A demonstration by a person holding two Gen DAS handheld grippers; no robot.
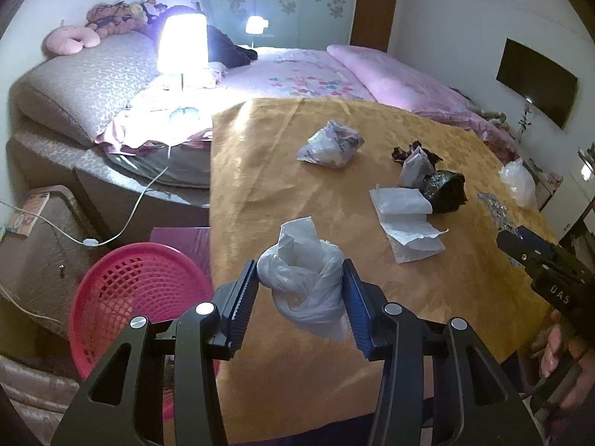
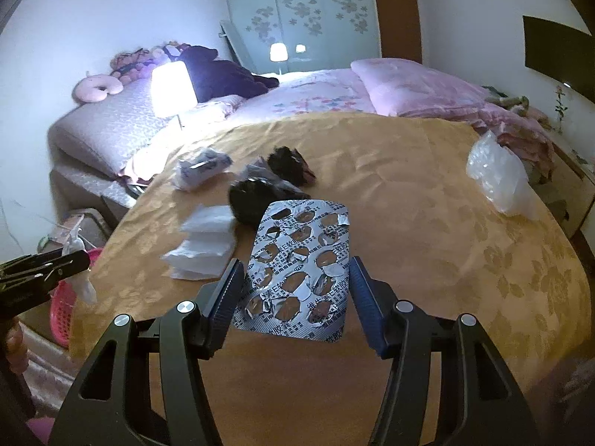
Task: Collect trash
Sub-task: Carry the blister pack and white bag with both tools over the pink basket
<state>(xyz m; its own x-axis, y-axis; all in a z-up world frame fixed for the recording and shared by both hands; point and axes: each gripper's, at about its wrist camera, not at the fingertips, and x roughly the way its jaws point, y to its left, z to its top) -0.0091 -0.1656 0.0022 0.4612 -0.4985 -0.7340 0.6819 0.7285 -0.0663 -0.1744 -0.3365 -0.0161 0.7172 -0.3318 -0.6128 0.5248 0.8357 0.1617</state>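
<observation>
Left gripper [image 1: 301, 297] clamped part-way closed on a knotted white plastic bag [image 1: 303, 282], pads pressing both sides, bag lifted off the orange tablecloth [image 1: 260, 171]. Below and left of those jaws, a pink mesh basket [image 1: 137, 282] on the floor beside the table edge. Ahead and right of the bag: folded white tissue [image 1: 405, 219], black crumpled wrapper [image 1: 444, 189], printed crumpled paper wad [image 1: 331, 145] further out.

Right gripper [image 2: 293, 290] part-way closed on an emptied foil blister pack [image 2: 301, 267], pads gripping its long edges, pack raised above the cloth. Ahead and far right, a clear plastic bag [image 2: 498, 174] at the table's edge. To the left, tissue and black wrapper lying close together.
</observation>
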